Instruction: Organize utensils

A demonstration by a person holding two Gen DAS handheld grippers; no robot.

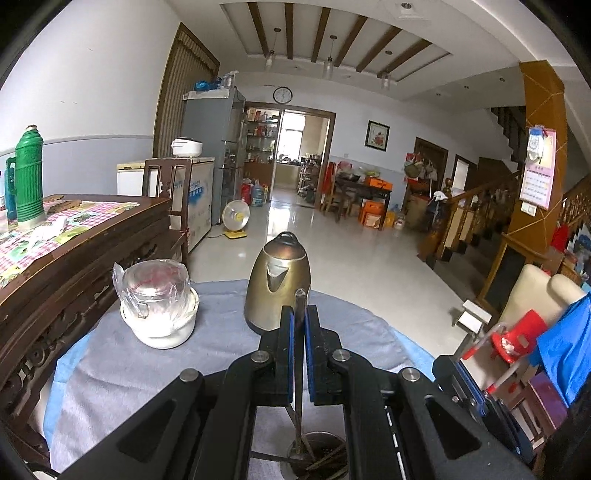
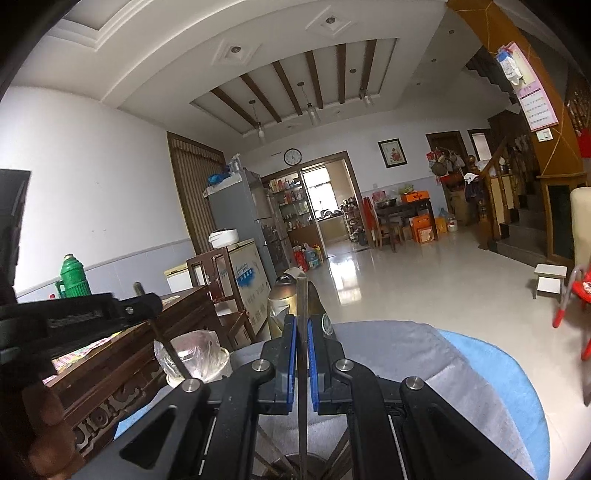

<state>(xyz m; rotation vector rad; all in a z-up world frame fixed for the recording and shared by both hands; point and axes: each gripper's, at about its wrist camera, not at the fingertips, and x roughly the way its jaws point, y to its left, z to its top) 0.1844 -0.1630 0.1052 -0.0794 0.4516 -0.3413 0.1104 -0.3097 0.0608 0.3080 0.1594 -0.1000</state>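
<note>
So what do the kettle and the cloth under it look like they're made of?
The electric kettle looks like stainless steel with a dulled, brownish tint: it shows soft reflections, and its lid handle is dark, probably plastic. The table cloth looks like grey fleece or towelling: matte and slightly fuzzy.

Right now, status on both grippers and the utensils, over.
Left gripper shut on a thin dark chopstick. Right gripper shut on another dark chopstick. Round metal utensil holder directly below. Brass-coloured kettle ahead, clear.

Glossy pale floor [image 1: 332, 236], white walls [image 1: 92, 74], beamed ceiling [image 1: 332, 33], dark carved table [image 1: 92, 236]
</note>
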